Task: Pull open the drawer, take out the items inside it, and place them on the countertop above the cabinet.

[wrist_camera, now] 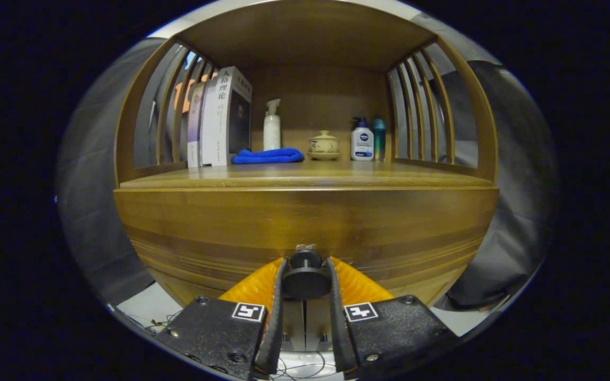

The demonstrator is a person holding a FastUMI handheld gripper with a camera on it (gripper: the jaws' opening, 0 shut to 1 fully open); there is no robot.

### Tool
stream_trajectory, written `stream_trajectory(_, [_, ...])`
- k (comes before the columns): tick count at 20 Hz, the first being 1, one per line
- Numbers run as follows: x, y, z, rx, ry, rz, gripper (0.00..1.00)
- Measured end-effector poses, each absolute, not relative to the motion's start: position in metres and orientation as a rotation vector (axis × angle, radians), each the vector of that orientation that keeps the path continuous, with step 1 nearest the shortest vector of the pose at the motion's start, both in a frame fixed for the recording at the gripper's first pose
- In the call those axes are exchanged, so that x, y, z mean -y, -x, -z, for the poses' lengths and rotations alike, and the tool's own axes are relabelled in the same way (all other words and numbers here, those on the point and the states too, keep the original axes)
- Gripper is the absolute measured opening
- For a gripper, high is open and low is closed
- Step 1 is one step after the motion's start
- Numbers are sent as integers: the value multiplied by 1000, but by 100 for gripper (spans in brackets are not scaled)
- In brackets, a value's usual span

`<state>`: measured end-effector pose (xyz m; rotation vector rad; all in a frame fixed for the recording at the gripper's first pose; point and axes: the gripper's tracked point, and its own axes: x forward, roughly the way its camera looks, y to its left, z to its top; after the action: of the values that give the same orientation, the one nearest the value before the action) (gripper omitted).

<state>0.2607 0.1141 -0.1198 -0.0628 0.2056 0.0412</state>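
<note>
Gripper (305,264): fingers closed on knob, one pressing each side.
Knob (305,276): dark, round, on drawer front.
Drawer (305,222): shut, under countertop.
Countertop (305,177): 12 o'clock of knob; books (220,119), cloth (268,155), bottles, lidded cup (323,144) at back.

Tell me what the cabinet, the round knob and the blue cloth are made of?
The cabinet looks like varnished wood: brown grain lines with a soft shine. The knob, held between the gripper fingers, looks dark and matte, maybe plastic or metal. The blue cloth looks soft and fuzzy, probably a towel.
</note>
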Motion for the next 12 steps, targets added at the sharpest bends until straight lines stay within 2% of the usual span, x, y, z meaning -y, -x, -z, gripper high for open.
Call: stream_trajectory(12, [-116,-205,124,-210,57,-65,37])
